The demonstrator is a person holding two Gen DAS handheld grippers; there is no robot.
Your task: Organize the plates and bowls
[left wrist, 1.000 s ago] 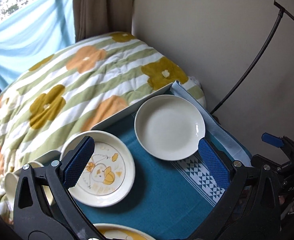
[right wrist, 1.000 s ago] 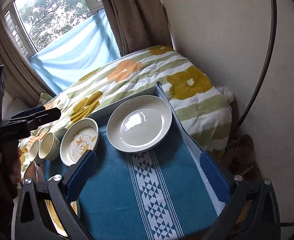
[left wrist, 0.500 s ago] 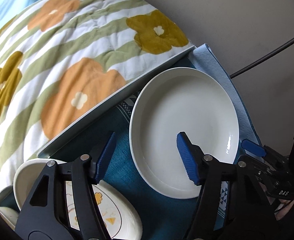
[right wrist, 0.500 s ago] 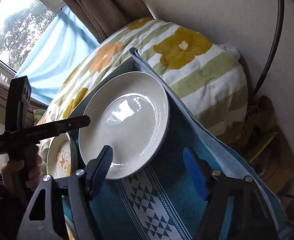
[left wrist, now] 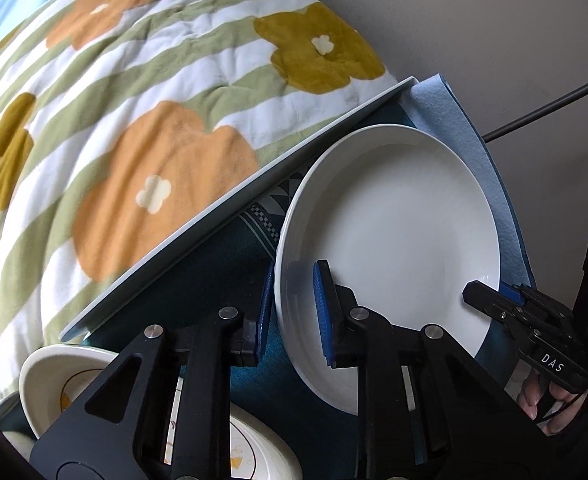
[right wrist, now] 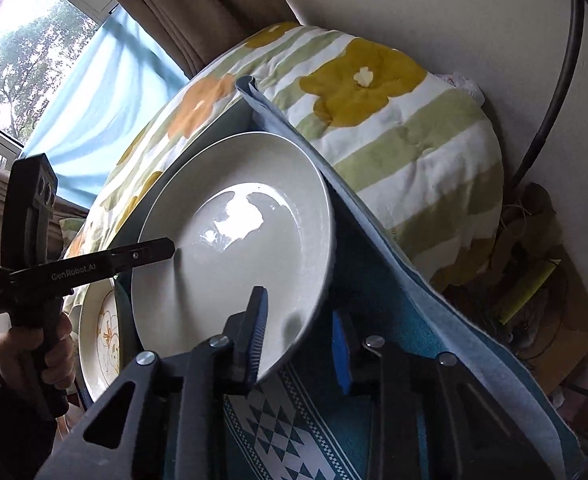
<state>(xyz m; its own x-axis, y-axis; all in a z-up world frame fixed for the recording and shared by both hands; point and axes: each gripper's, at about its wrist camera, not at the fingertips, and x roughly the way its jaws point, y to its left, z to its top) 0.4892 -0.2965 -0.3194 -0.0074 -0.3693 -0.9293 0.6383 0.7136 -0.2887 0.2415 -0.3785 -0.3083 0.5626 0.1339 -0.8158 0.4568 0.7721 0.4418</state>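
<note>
A large plain white plate (left wrist: pixel 394 232) lies on the teal cloth (left wrist: pixel 233 264) near the table's far corner. My left gripper (left wrist: pixel 294 312) is shut on its left rim, one blue pad inside the plate and one outside. In the right wrist view the same plate (right wrist: pixel 233 248) has its near right rim between the jaws of my right gripper (right wrist: pixel 300 344). Those jaws are closing, and the outer pad still stands a little off the rim. Each view shows the other gripper at the opposite rim: the right gripper (left wrist: pixel 494 292) and the left gripper (right wrist: pixel 167 249).
A patterned plate (left wrist: pixel 53 380) sits left of the white one, partly hidden by my gripper. The table edge (left wrist: pixel 213 216) meets a flowered quilt (left wrist: pixel 133 120). A light blue cloth (left wrist: pixel 454 120) hangs over the right side. The wall and a black cable (left wrist: pixel 554 104) are close behind.
Both grippers came down from above the table to the white plate. Their wide-open jaws closed in around its opposite rims.
</note>
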